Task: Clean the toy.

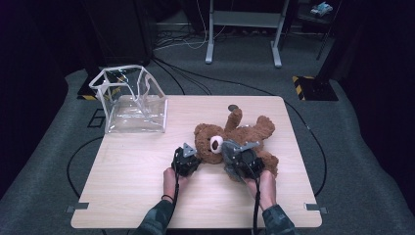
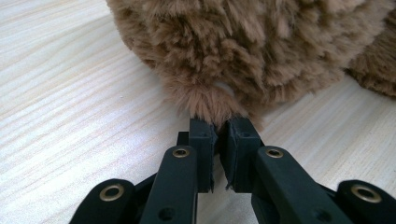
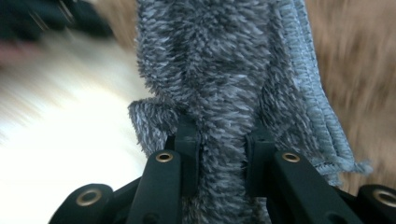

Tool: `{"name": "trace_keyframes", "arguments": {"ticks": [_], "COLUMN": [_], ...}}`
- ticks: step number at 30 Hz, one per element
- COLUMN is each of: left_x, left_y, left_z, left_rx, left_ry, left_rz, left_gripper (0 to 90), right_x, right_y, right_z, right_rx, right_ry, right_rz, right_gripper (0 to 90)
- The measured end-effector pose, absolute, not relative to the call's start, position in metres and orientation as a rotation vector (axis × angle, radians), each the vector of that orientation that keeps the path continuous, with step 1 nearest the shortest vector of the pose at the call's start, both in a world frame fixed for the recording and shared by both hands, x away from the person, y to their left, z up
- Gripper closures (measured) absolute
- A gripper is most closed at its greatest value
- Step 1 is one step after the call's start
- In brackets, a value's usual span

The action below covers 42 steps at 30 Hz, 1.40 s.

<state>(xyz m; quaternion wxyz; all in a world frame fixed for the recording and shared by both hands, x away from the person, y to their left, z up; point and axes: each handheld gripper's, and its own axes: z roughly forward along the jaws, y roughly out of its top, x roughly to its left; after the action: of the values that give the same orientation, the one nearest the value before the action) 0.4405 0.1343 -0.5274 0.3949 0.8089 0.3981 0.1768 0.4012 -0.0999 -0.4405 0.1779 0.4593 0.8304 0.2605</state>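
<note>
A brown teddy bear lies on its back in the middle of the wooden table, its head toward the left. My left gripper sits at the bear's head. In the left gripper view, this gripper is shut on a tuft of the bear's brown fur, low over the tabletop. My right gripper is over the bear's body. In the right gripper view, it is shut on a fold of grey fuzzy cloth, with brown fur behind.
A clear plastic bag with white trim stands open at the table's far left corner. Cables run over the grey floor around the table, and a stand's legs rise beyond it.
</note>
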Motion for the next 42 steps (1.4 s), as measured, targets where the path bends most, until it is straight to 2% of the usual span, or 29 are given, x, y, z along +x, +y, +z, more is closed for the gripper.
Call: {"name": "trace_keyframes", "arguments": {"ticks": [3, 7, 12, 18, 22, 27, 34, 42], "left_x": [0.439, 0.440, 0.441, 0.440, 0.441, 0.440, 0.440, 0.440], "left_y": [0.133, 0.134, 0.135, 0.135, 0.135, 0.135, 0.134, 0.135], "left_z": [-0.527, -0.527, -0.527, -0.527, -0.527, -0.527, -0.528, -0.527], "left_rx": [2.051, 2.060, 2.054, 2.056, 2.050, 2.054, 2.046, 2.047], "left_ry": [1.014, 1.011, 1.012, 1.017, 1.013, 1.020, 1.019, 1.032], "left_rz": [0.454, 0.459, 0.446, 0.447, 0.451, 0.448, 0.454, 0.468], "left_gripper": [82.7, 82.8, 82.8, 82.8, 82.7, 82.7, 82.7, 82.6], "right_x": [0.409, 0.419, 0.415, 0.402, 0.394, 0.389, 0.410, 0.449], "right_y": [-0.080, -0.058, -0.064, -0.068, -0.081, -0.116, -0.166, -0.174], "right_z": [-0.431, -0.456, -0.486, -0.488, -0.482, -0.454, -0.418, -0.443], "right_rx": [1.265, 1.267, 1.314, 1.308, 1.324, 1.367, 1.424, 1.520], "right_ry": [2.348, 2.370, 2.375, 2.438, 2.436, 2.260, 2.006, 1.971], "right_rz": [0.794, 0.746, 0.690, 0.645, 0.692, 0.799, 0.820, 0.749], "right_gripper": [72.3, 72.5, 73.2, 73.2, 72.9, 72.7, 72.4, 73.0]}}
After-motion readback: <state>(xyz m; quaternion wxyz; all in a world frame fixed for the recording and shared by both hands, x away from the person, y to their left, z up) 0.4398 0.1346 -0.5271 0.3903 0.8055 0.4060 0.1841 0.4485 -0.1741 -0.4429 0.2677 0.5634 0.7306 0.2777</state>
